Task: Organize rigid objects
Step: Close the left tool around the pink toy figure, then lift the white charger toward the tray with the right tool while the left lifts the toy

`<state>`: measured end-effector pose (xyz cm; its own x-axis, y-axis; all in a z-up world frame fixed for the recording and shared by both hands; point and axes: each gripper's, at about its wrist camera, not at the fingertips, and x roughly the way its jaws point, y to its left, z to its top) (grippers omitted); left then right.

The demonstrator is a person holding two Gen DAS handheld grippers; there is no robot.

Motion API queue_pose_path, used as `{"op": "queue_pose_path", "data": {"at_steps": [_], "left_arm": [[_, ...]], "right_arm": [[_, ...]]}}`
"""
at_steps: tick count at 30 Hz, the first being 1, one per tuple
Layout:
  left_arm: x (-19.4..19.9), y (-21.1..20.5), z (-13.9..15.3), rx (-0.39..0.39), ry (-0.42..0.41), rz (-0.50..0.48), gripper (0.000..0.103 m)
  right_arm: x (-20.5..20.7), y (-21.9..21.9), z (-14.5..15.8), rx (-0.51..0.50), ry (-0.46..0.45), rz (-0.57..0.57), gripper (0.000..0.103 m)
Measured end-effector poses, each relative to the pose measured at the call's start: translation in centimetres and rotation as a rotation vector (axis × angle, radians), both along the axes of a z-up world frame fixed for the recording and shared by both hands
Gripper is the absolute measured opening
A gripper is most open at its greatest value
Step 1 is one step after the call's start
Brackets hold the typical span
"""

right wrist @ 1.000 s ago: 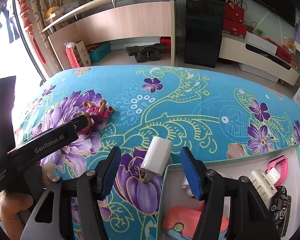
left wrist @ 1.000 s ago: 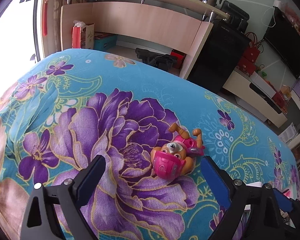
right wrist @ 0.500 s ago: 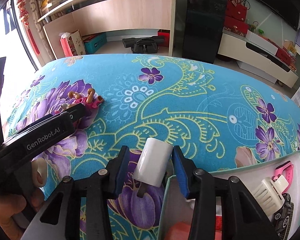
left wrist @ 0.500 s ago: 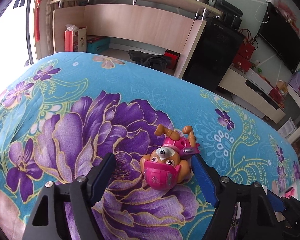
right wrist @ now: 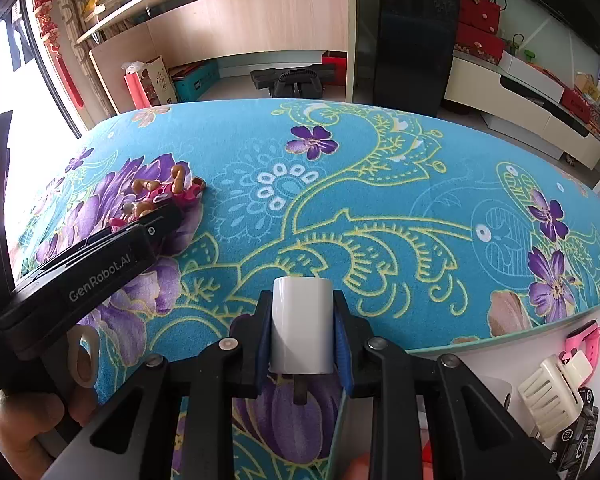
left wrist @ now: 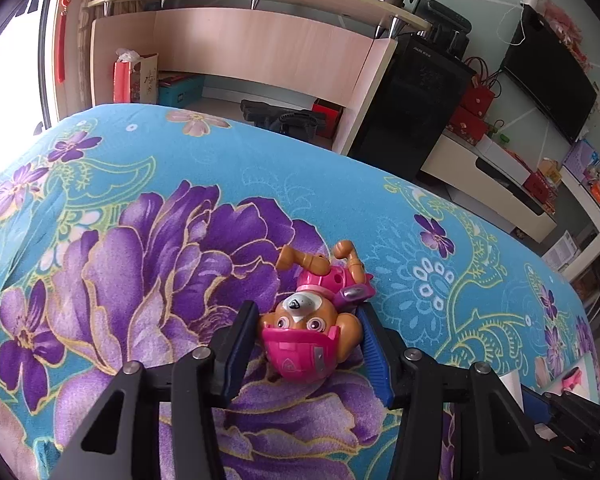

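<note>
A toy pup [left wrist: 300,340] with a pink helmet lies on its back on the flowered blue cloth [left wrist: 260,184]. My left gripper [left wrist: 306,312] straddles its head; the jaws are closing and both pads touch the head's sides. In the right wrist view the same pup [right wrist: 176,192] shows at the far left, half hidden behind the left gripper's black housing [right wrist: 100,268]. My right gripper [right wrist: 302,304] is closing on a white charger block [right wrist: 302,328]. Its blue pads press both of the block's sides, and the prongs point back toward the camera.
A box with a teal rim [right wrist: 500,336] sits at the lower right, right beside the charger. It holds a pink watch [right wrist: 584,340], a cream hair clip [right wrist: 552,388] and a black toy car [right wrist: 580,436]. A hand [right wrist: 20,420] grips the left gripper's handle. Shelves and cabinets stand beyond the cloth.
Both pairs of jaws have narrowed from wide open. The left pads now meet the pup's head, and the right pads now clamp the charger, which has turned straight between them.
</note>
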<state>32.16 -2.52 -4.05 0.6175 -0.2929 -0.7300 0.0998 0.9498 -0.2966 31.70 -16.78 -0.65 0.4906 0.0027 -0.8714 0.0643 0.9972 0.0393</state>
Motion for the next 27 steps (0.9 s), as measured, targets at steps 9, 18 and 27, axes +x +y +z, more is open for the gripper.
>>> {"op": "queue_pose_path", "data": {"at_steps": [9,18,27], "left_arm": [[-2.0,0.4,0.5,0.038,0.047,-0.003,0.053],[-6.9,1.1,0.7,0.044,0.107,0.002,0.053],[-10.5,1.0,1.1,0.12,0.152,-0.001,0.053]], "right_arm": [[-0.3,0.8,0.0,-0.015,-0.001,-0.006,0.028],[-2.4,1.7,0.4,0.011,0.016,-0.009,0.028],[-7.0,1.7,0.8,0.077,0.015,-0.035,0.028]]}}
